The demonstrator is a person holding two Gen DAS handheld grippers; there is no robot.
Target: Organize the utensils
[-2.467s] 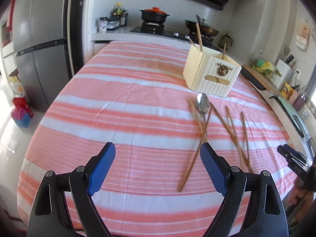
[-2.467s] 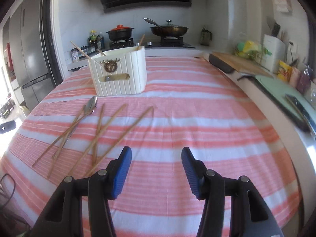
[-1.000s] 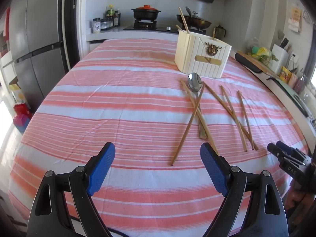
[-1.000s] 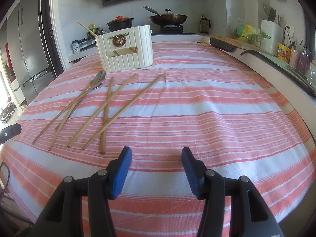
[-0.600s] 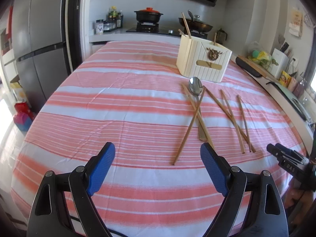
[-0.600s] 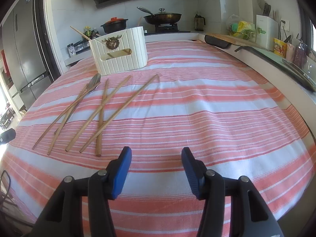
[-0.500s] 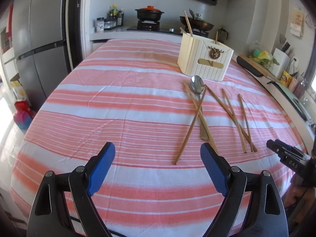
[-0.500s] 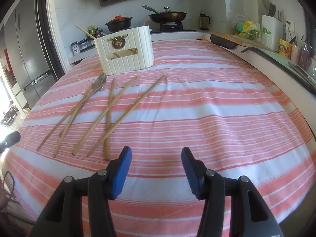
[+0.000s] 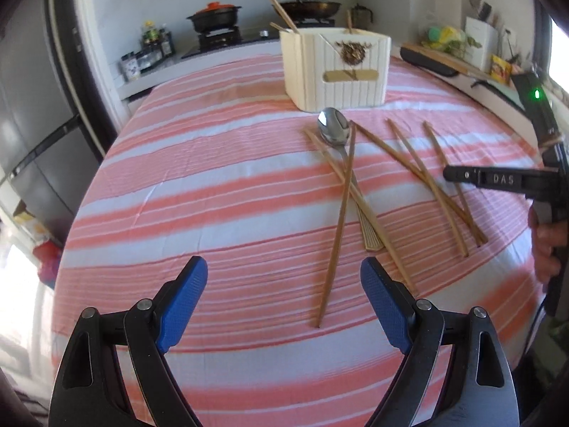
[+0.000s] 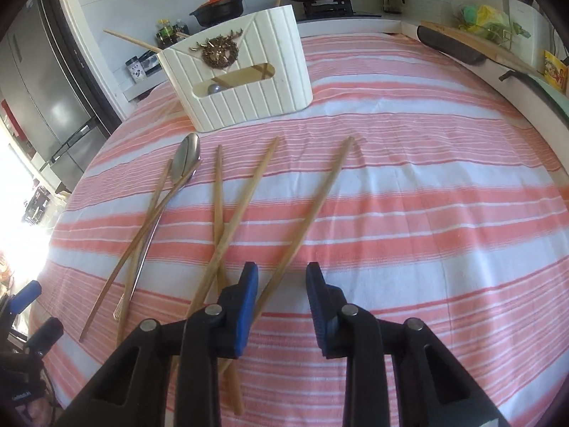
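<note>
So: desk [image 9: 213, 178] covered with a pink-and-white striped cloth. White ribbed utensil holder [image 10: 242, 82] stands toward the far edge, gold ornament on its front, a cutout slot below it; a couple of chopsticks already stick out of its top. Loose chopsticks [image 10: 256, 185] lie scattered on the cloth just in front of the holder, five of them, fanned out and crossing each other. Metal spoon [image 9: 334, 130] lies among them, bowl toward the holder, handle toward the near edge, with chopsticks crossing over its handle.

Left gripper [image 9: 284, 299] hovers over the near part of the desk, jaws wide apart, nothing between them; nearest chopstick tip lies on the cloth below the gap.

Right gripper [image 10: 281, 284] is low over the near ends of the chopsticks, jaws closing. One long chopstick [image 10: 313, 210] runs up through the gap, close to the left jaw; pads not clearly pressing on it. Cannot tell if the tips touch the cloth.

Stove, pots and fridge behind the far edge.
</note>
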